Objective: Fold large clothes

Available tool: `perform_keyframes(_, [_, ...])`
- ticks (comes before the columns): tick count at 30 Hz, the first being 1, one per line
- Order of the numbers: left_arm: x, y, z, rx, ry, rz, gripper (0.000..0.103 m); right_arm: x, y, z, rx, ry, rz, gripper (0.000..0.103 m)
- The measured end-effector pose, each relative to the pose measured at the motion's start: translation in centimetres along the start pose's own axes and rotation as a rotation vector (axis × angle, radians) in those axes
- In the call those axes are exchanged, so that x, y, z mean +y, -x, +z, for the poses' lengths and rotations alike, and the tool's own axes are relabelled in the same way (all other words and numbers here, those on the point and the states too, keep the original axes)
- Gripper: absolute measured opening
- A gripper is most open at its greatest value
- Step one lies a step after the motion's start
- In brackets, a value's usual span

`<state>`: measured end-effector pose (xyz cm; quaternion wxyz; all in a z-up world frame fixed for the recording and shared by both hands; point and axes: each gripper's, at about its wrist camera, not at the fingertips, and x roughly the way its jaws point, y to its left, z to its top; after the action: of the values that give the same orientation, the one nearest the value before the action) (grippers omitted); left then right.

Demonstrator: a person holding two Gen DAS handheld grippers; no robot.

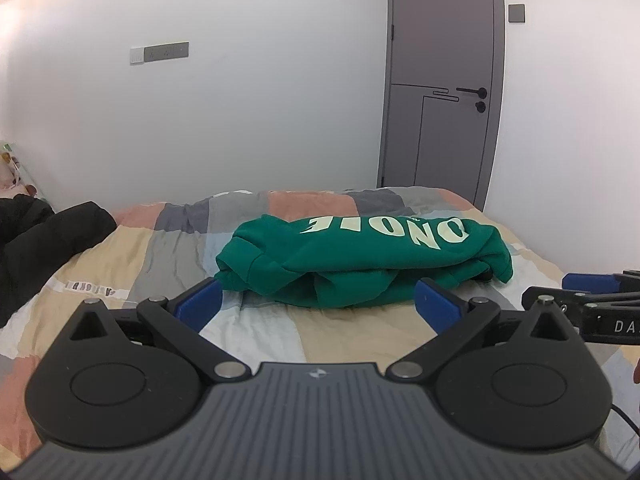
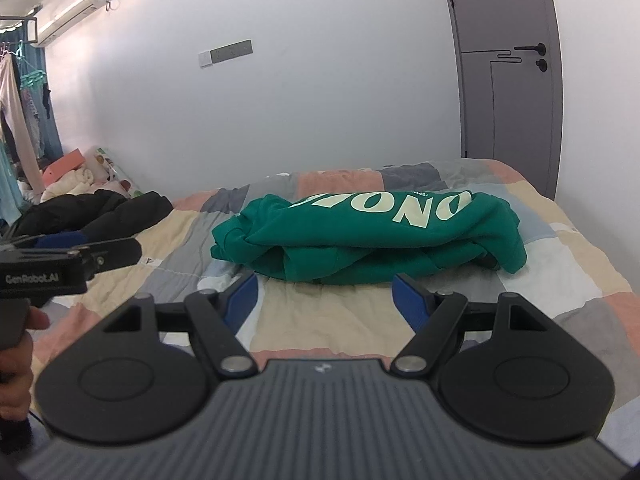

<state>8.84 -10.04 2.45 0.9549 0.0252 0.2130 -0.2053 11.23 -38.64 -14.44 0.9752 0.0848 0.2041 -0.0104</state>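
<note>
A green sweatshirt (image 1: 360,256) with pale block lettering lies folded into a thick, rumpled bundle on a patchwork quilt (image 1: 100,264) covering a bed, its lettered face turned up and reading upside down from the grippers' side. The bundle sits toward the bed's far edge, below a white wall (image 1: 260,120) and a grey door (image 1: 440,80) at the far right corner. Bare quilt stretches along the near edge and to the right of the bundle; a black garment (image 2: 100,212) is heaped at the left edge. The left gripper (image 1: 318,302) hovers just short of the bundle's near side, blue fingers (image 1: 200,304) spread wide and empty. The right gripper (image 2: 324,298) is beside it, likewise released, holding nothing, the sweatshirt just beyond its tips.
</note>
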Motion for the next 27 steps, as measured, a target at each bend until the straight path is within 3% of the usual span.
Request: perform_keyframes(27, [0.4, 1.4, 0.4, -0.013, 0.045, 0.014, 0.103, -0.2, 0.9, 0.4, -0.021, 0.002, -0.035, 0.076])
